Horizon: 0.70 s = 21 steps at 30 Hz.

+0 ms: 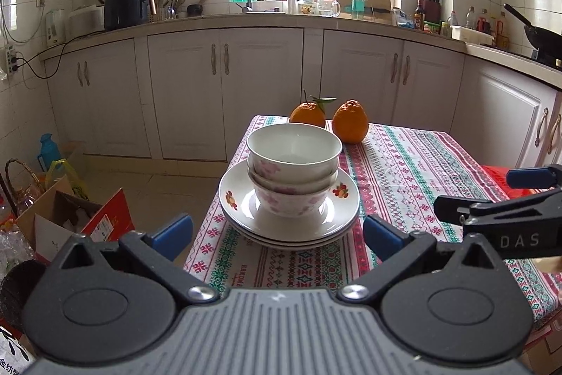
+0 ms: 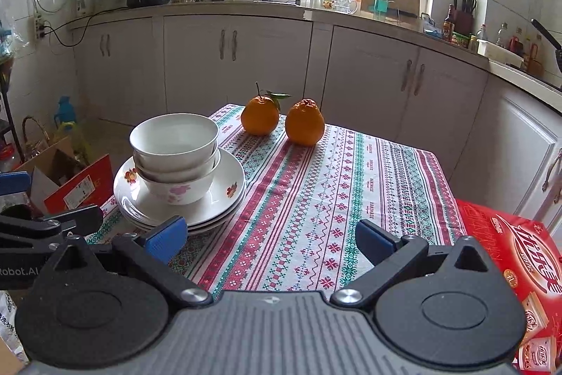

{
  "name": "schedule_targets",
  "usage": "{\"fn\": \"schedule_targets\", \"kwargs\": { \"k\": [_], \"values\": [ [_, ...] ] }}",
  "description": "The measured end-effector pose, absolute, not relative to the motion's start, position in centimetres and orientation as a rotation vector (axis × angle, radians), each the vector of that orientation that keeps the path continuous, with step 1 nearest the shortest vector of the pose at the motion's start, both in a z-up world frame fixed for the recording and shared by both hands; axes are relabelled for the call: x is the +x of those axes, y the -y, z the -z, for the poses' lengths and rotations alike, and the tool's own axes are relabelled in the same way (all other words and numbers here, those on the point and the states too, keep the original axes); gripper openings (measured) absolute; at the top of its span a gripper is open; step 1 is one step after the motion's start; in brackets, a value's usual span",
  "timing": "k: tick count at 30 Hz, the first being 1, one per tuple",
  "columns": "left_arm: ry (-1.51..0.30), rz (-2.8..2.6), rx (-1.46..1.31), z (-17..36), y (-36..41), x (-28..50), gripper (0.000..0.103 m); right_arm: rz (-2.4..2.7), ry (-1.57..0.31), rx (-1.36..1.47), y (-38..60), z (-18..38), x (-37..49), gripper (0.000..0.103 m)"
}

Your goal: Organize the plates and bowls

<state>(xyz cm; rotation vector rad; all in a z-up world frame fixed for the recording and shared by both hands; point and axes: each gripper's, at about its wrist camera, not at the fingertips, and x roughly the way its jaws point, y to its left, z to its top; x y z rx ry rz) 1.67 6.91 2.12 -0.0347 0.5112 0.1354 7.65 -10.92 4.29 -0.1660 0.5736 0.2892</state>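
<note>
A kitchen table with a patterned tablecloth (image 1: 404, 164) stands in front of white cabinets (image 1: 260, 86). Near its left edge sit stacked bowls (image 1: 293, 164) on a pile of plates (image 1: 288, 217). Two oranges (image 2: 304, 122) rest side by side behind them at the far edge. The left gripper (image 1: 277, 234) hovers just before the plates, fingers spread apart and empty. The right gripper (image 2: 268, 239) hangs over bare cloth beside the stack, also spread wide, with a red box (image 2: 509, 252) at its right
</note>
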Motion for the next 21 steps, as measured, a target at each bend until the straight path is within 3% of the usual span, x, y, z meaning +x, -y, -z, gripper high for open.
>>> {"fn": "schedule_targets", "kwargs": {
  "k": [21],
  "values": [
    [-0.519, -0.18, -0.014, -2.51, -6.12, 1.63, 0.102, -0.254, -0.563, -0.165, 10.8, -4.24, 7.47, 0.103]
  ]
}}
